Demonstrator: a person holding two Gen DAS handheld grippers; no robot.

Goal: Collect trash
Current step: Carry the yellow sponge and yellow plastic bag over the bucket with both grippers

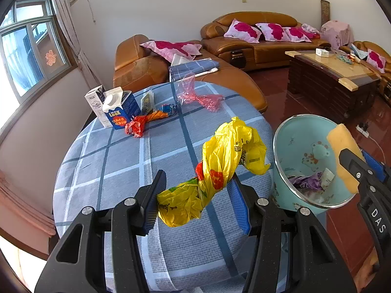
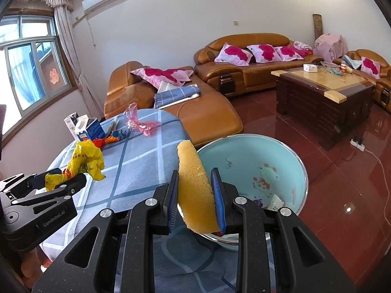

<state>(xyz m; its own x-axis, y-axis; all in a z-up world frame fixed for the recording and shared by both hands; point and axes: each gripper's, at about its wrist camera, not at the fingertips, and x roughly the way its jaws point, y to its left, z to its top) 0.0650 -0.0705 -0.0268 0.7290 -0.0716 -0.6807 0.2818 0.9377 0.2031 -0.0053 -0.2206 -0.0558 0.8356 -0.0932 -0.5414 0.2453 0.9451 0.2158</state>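
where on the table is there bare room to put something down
The near and left part of the checked tablecloth is bare, bordered by the yellow bag in the left tongs and the cartons at the far edge. The far side is crowded: cartons, orange wrappers, pink plastic. Beside the table's right edge is the bin.

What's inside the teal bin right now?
The teal bin holds purple wrapper scraps and white paper at the bottom. The sponge in the right gripper covers part of the inside.
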